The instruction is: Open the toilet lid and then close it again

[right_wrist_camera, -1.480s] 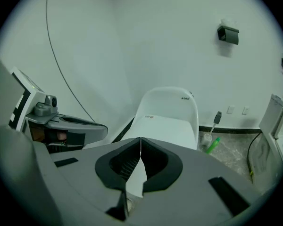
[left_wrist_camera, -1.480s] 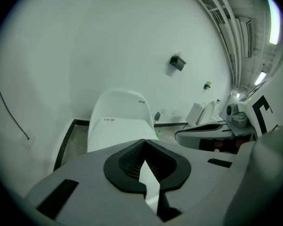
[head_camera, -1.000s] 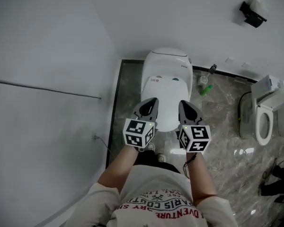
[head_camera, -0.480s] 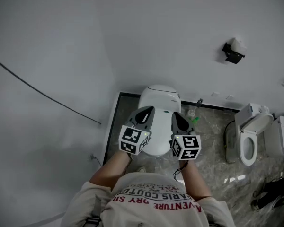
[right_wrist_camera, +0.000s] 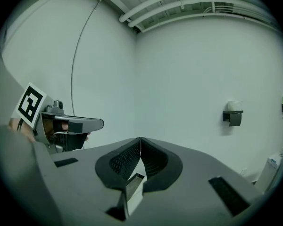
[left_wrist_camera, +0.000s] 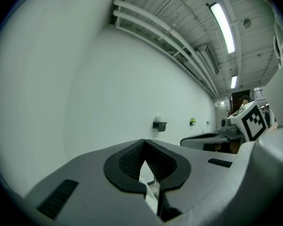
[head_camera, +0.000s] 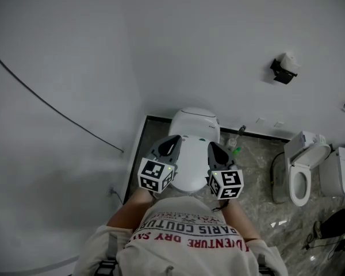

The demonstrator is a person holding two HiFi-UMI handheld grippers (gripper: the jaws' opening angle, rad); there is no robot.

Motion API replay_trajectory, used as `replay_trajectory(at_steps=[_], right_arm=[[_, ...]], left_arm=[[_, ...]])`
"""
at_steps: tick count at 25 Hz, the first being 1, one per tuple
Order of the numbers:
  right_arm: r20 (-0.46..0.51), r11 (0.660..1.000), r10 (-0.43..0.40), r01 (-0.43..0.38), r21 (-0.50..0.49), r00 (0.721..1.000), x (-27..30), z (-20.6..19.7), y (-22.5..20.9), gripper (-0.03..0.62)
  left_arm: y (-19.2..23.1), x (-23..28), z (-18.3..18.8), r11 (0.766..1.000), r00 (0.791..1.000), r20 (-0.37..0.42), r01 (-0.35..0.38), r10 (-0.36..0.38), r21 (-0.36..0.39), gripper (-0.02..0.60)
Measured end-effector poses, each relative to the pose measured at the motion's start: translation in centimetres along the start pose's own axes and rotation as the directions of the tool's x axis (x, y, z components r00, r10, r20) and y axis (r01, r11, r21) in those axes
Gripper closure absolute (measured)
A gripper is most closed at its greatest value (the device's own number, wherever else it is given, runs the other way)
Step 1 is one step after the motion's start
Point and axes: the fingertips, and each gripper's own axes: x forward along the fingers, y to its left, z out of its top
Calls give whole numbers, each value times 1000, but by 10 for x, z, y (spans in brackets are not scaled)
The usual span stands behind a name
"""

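Since the toilet lid [head_camera: 191,161] lies flat on its bowl, the task is either not begun or already finished, and these views cannot settle which. The toilet sits in the corner straight below the person, with its rear housing [head_camera: 196,118] against the wall [head_camera: 218,39], so the lid's front edge faces the person. That is the edge to lift it by.

The left tool [head_camera: 172,140] hangs over the lid's left side and the right tool [head_camera: 213,147] over its right. This matched pair looks like a neutral, ready hold, not a working one. Each has its jaws pressed together with nothing between them. Their own views look out level at the bare wall and not down at the porcelain, so I judge both to be raised clear of the lid and touching nothing.

A green bottle [head_camera: 236,152] lies on the floor [head_camera: 259,171] near the toilet's right side. Farther right stands a second toilet [head_camera: 302,168] with its lid up, well apart from the first. A dark holder [head_camera: 283,69] is fixed high on the wall above them.
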Motion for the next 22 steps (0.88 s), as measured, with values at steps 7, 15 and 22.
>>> replay_trajectory(at_steps=[7,15,22], right_arm=[[-24,1000,4,-4,-16,1000,5,-11,-4,580],[-15,1000,6,-6,21,1000,3,-16,-8,580],[-16,1000,-6,6,17,1000,3,-20,-14,580]], left_arm=[[8,4,-5,1000,1000,-12,-7,7,-8,575],[5,9,-20,1000,998,-58,-3,3,0,575],[4,13,-22,1000,998,-62,-14,13,-13,575]])
